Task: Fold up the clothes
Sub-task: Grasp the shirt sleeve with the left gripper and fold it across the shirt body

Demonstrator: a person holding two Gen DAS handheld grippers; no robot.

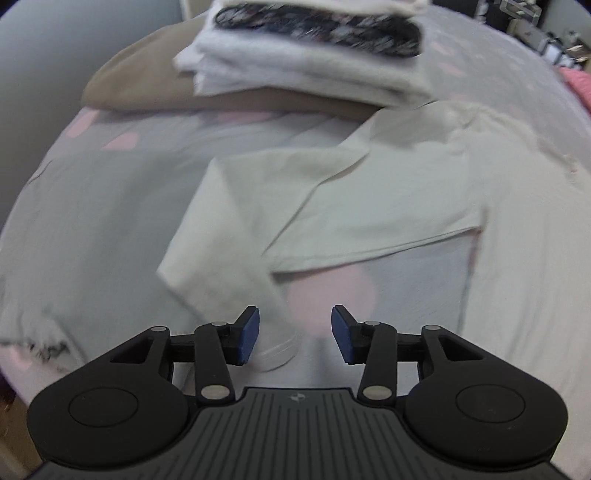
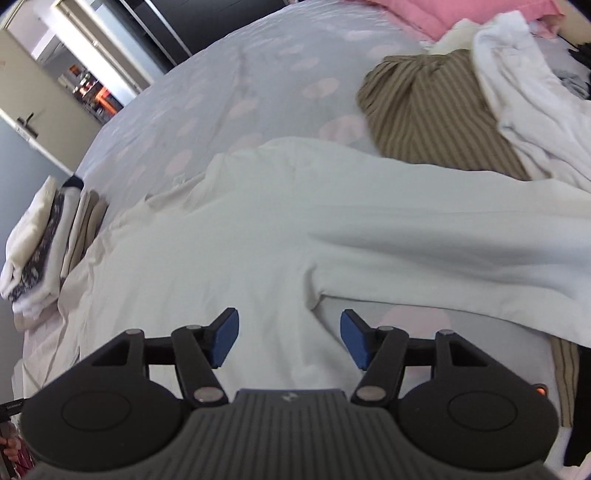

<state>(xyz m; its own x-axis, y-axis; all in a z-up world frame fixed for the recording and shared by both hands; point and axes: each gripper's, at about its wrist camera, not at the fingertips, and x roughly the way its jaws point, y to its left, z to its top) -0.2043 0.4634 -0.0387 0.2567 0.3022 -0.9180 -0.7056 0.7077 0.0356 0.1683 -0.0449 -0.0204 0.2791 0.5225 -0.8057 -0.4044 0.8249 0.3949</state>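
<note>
1. Bed (image 2: 258, 74): carries everything; grey cover with pale pink spots.
2. White garment (image 1: 332, 206): the piece in work, spread flat across the near part of the bed. In the left wrist view one sleeve or flap lies folded across the body, its hem making a straight edge with a patch of cover showing below. In the right wrist view the body runs wide across the bed with a long part stretching off to the right.
3. Left gripper (image 1: 295, 334): jaws apart, blue pads clear of cloth, nothing between them; it hangs over the patch of cover beside the folded hem.
4. Right gripper (image 2: 290, 338): jaws wide, empty, above the garment's near edge where body and sleeve meet.
5. Folded stack (image 1: 306, 55): finished pieces, white with one dark patterned layer, at the far edge of the bed, on a tan cloth.
6. Unfolded heap: striped brown garment (image 2: 424, 110) and white clothes (image 2: 524, 103) toward the far right corner, beside a pink pillow (image 2: 443, 14).
7. Step, as judged: mid-fold, between grasps. Next move likely calls for each gripper to pinch an edge and carry it across, keeping the layers flat.
</note>
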